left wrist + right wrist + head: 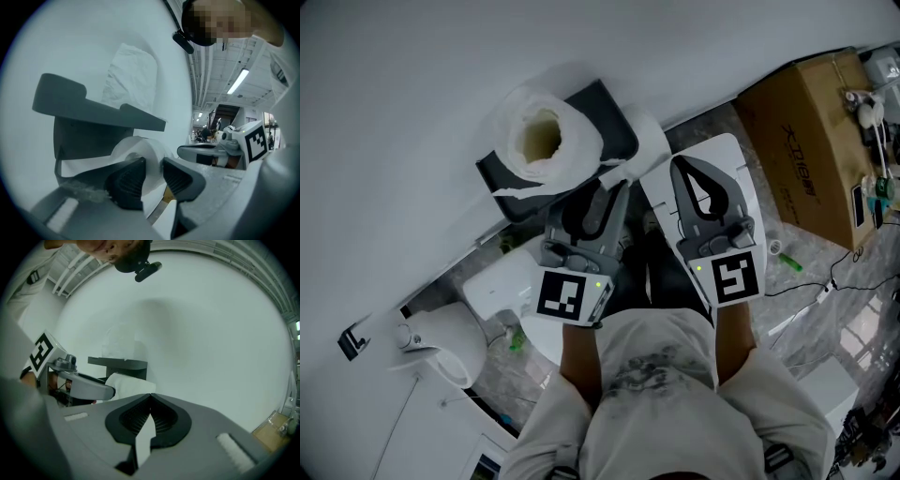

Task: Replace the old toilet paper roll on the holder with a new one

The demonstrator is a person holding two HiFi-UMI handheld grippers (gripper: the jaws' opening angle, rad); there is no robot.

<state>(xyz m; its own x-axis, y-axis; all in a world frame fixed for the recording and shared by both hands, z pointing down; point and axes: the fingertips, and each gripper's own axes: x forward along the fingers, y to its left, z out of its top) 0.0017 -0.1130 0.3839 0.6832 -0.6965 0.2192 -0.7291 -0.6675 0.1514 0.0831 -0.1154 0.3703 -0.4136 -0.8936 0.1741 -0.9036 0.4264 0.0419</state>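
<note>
A dark grey wall holder [609, 122] carries a shelf [93, 110]. On that shelf stands one white toilet paper roll [546, 141], ragged at its edge, also visible as the shelf roll [131, 79] in the left gripper view. Under the shelf sits a second roll [143, 150], lying sideways, with a loose sheet hanging beside it. My left gripper [598, 199] reaches under the shelf; its pads [126, 180] press this lower roll's wall from both sides. My right gripper [698, 183] hovers to the right, away from the holder, jaws shut with nothing held. The lower roll's paper [129, 383] shows past the left gripper's tip.
The white wall fills the space behind the holder. A cardboard box [806, 141] stands on the floor at the right, with cables [825, 281] near it. A white toilet-like fixture [441, 337] sits at lower left. A white panel [741, 169] lies under my right gripper.
</note>
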